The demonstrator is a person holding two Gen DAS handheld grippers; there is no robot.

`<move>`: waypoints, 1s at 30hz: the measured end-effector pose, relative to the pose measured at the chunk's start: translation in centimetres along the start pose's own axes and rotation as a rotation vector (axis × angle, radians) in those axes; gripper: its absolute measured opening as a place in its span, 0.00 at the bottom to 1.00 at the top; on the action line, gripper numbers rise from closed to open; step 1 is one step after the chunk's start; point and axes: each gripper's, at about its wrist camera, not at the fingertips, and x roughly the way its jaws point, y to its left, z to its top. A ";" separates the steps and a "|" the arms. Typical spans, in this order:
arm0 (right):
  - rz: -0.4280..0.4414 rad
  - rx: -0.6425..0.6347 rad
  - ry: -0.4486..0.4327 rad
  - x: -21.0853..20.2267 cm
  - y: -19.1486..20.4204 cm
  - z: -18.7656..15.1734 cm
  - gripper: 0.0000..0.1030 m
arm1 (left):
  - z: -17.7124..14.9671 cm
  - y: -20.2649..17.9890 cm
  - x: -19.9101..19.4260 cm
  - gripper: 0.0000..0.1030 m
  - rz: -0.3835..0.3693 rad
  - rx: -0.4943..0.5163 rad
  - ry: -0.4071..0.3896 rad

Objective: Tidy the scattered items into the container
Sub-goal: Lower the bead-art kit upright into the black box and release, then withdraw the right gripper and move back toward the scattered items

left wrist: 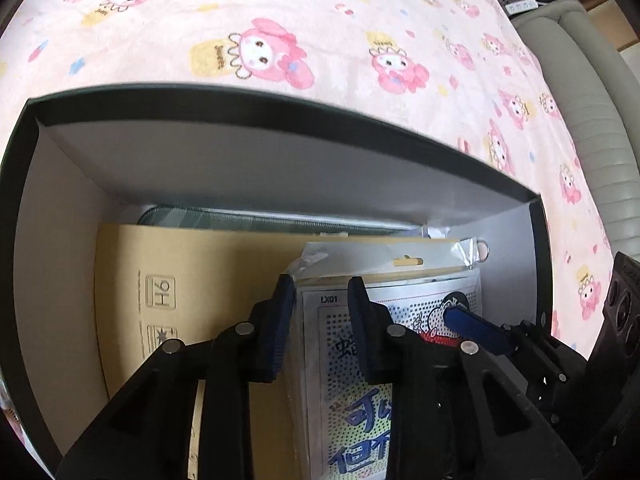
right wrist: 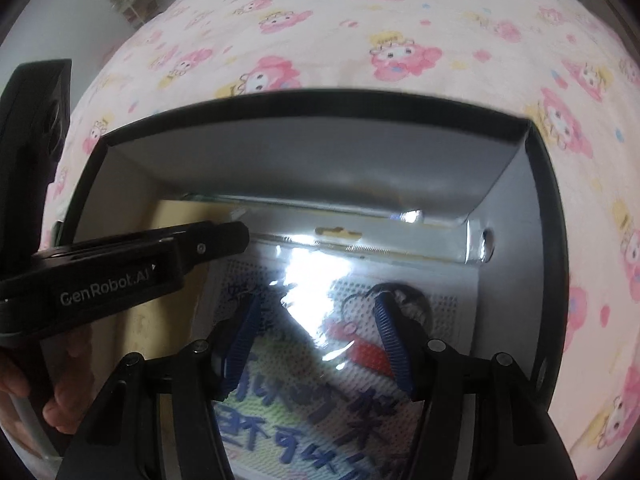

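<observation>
A black-rimmed box (left wrist: 280, 100) with white inner walls sits on a pink cartoon bedsheet. Inside lies a plastic-wrapped packet (left wrist: 328, 380) with a dotted picture and blue characters, on top of a tan card sleeve (left wrist: 192, 300). My left gripper (left wrist: 320, 320) reaches down into the box with its jaws narrowly apart over the packet's left edge, whose face shows in the gap. In the right wrist view the left gripper (right wrist: 236, 236) has its tip at the packet's top left corner. My right gripper (right wrist: 316, 340) stands open wide over the packet (right wrist: 304, 400), not clamping it.
A greenish ribbed pouch (left wrist: 260, 220) lies along the box's far wall, under the card sleeve. The bedsheet (left wrist: 320, 20) spreads beyond the box (right wrist: 320, 98). A grey ribbed cushion (left wrist: 592, 120) runs along the right. A hand (right wrist: 60, 400) holds the left gripper.
</observation>
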 end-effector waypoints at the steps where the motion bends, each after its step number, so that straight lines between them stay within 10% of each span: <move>1: 0.011 0.009 0.009 -0.1 -0.1 -0.2 0.55 | -0.1 -0.3 0.3 0.26 0.008 0.008 0.003; 11: -0.016 0.046 -0.054 -2.6 0.6 -2.6 0.55 | -1.2 -0.9 -2.7 0.40 -0.048 0.067 -0.054; 19: -0.065 0.174 -0.275 -8.7 1.4 -6.7 0.65 | -7.6 -2.1 -10.8 0.60 0.031 0.155 -0.274; 30: -0.059 0.194 -0.453 -12.7 3.5 -12.9 0.76 | -15.8 -2.8 -15.9 0.64 0.044 0.234 -0.349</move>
